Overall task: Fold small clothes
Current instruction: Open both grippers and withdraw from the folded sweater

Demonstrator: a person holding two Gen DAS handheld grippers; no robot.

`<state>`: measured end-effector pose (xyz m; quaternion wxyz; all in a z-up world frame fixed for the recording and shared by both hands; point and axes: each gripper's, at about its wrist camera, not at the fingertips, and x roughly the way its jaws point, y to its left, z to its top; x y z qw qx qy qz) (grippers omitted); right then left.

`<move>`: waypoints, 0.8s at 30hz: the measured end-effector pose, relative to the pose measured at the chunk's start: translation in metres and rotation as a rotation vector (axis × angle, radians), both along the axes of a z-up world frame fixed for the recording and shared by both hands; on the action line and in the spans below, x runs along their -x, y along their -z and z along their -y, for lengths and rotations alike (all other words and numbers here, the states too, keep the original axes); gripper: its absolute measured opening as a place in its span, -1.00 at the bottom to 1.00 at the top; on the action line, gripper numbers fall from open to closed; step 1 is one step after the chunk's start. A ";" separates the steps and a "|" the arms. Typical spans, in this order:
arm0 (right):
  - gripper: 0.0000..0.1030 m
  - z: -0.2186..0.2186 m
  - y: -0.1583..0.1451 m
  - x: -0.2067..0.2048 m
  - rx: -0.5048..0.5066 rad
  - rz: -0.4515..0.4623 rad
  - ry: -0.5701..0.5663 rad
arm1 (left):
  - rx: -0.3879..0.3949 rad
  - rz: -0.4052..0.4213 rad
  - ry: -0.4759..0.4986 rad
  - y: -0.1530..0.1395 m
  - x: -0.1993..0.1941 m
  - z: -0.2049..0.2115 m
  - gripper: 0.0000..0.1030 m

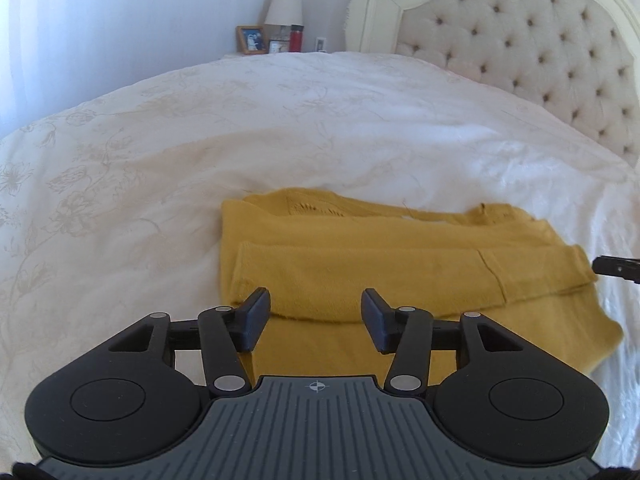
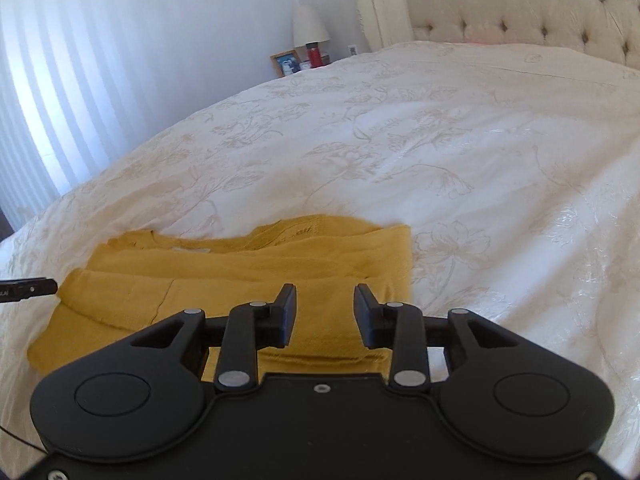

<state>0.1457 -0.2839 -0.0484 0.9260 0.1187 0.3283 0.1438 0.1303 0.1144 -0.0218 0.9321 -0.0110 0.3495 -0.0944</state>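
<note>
A mustard-yellow knit garment [image 1: 380,256] lies on the white bed, partly folded, with a sleeve laid across its body. It also shows in the right wrist view [image 2: 248,276]. My left gripper [image 1: 316,314] is open and empty, hovering over the garment's near left part. My right gripper [image 2: 325,312] is open and empty, over the garment's near right edge. The tip of the right gripper shows at the right edge of the left wrist view [image 1: 616,267]. The tip of the left gripper shows at the left edge of the right wrist view [image 2: 28,289].
The white floral bedspread [image 1: 200,152] surrounds the garment. A tufted cream headboard [image 1: 540,48] stands at the far right. A nightstand holds a lamp [image 1: 284,8], a photo frame [image 1: 251,39] and a red bottle [image 1: 296,37]. White curtains [image 2: 60,80] hang at the left.
</note>
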 end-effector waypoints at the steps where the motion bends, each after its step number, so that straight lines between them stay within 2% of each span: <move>1: -0.14 -0.012 0.003 0.006 0.014 -0.003 -0.034 | -0.009 -0.006 0.020 0.003 0.004 0.004 -0.06; 3: -0.14 -0.029 0.010 0.017 0.041 -0.017 -0.094 | -0.044 -0.030 0.067 0.012 0.005 0.015 -0.06; 5: -0.14 -0.042 0.017 0.022 0.076 -0.026 -0.133 | -0.062 -0.043 0.072 0.019 0.003 0.019 -0.06; 11: -0.15 -0.061 0.031 0.003 0.159 -0.061 -0.149 | -0.034 -0.114 0.025 0.031 -0.027 0.018 -0.06; 17: -0.19 -0.060 0.026 -0.046 0.195 -0.061 -0.115 | -0.021 -0.089 -0.046 0.023 -0.073 0.014 -0.05; 22: -0.19 -0.048 0.019 -0.087 0.141 -0.078 -0.041 | 0.067 -0.050 -0.148 0.011 -0.104 -0.001 -0.05; 24: -0.18 -0.043 0.016 -0.097 0.131 -0.075 -0.013 | 0.080 -0.031 -0.179 0.006 -0.110 -0.008 -0.05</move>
